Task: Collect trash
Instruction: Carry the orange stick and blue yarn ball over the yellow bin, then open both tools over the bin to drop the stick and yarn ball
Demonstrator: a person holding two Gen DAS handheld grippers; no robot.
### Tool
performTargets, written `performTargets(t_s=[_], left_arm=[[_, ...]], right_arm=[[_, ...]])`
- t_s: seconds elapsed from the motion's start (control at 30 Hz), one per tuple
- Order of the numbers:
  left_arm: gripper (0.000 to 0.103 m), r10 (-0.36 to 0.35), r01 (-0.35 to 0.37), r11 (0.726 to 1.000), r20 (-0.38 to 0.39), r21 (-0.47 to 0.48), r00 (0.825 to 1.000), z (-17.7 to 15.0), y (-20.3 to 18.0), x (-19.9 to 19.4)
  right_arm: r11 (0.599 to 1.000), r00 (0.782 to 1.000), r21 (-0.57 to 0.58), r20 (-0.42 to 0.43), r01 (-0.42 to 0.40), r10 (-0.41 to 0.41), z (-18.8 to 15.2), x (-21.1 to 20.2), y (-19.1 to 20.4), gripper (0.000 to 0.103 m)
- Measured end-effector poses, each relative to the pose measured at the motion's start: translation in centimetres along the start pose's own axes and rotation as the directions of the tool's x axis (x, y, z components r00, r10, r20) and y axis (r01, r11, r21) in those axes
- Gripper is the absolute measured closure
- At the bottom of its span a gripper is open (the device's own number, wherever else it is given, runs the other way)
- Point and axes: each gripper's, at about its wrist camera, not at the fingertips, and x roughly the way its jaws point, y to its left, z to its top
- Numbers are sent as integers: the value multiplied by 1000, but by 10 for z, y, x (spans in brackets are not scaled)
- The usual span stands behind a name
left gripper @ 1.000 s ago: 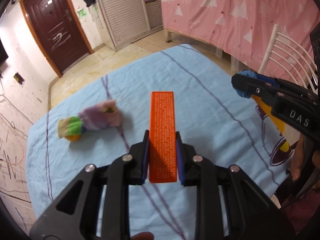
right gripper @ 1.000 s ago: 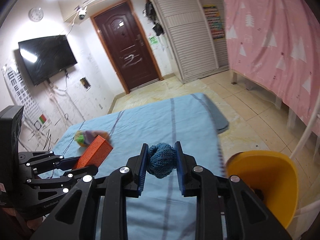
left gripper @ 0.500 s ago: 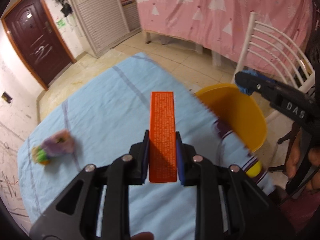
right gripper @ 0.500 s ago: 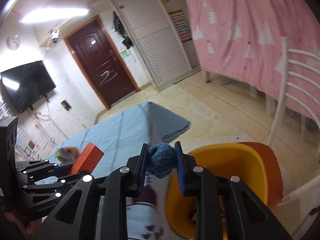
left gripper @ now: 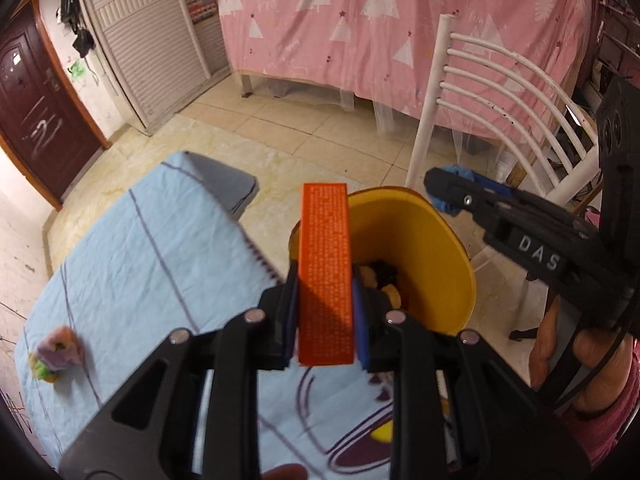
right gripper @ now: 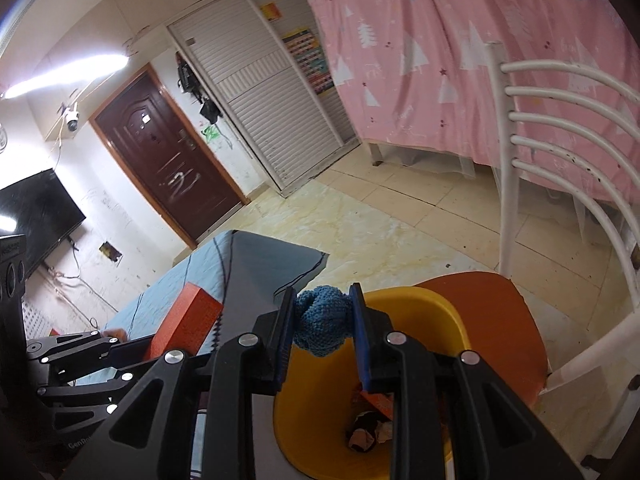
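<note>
While both grippers hang at the yellow bin [left gripper: 436, 240], each carries one piece of trash.

Item, left gripper [left gripper: 326, 320]: jaws narrow, clamped on the flat sides of an orange box [left gripper: 326, 268]. Long axis of the box runs straight out along the fingers, its far end reaching over the near rim of the bin. Bin mouth lies directly ahead and below the fingertips.

Item, right gripper [right gripper: 322, 324]: jaws narrow, pinching a blue knitted ball [right gripper: 322, 320]. Bin [right gripper: 424, 312] opens just beyond and beneath the ball; this gripper appears the better placed for a drop.

Item, bin contents: crumpled dark and tan scraps [right gripper: 366, 430] and an orange piece at the bottom.

Item, left behind: a purple-green plush lump [left gripper: 56, 354] on the blue cloth [left gripper: 140, 264], well off to the left of the left gripper.

Item, orange chair seat [right gripper: 496, 320]: bears the bin.
</note>
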Motion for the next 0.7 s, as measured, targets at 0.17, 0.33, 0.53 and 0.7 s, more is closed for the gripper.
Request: performTargets(t_s=[0.17, 0.33, 0.53, 0.7], left_arm=[[81, -11, 11, 1000, -5, 19, 1000, 7, -14, 8], [59, -11, 11, 1000, 2, 12, 1000, 8, -11, 8], [59, 5, -5, 1000, 20, -6, 1000, 7, 0, 1], [59, 20, -20, 1000, 41, -14, 999, 3, 12, -11]], right_arm=[[1000, 1000, 12, 0, 4, -4, -1, 0, -7, 82], [1000, 1000, 12, -6, 4, -4, -3, 1, -5, 80], [1000, 1000, 0, -19, 8, -8, -3, 7, -1, 77], [1000, 1000, -14, -17, 14, -15, -3, 8, 4, 56]])
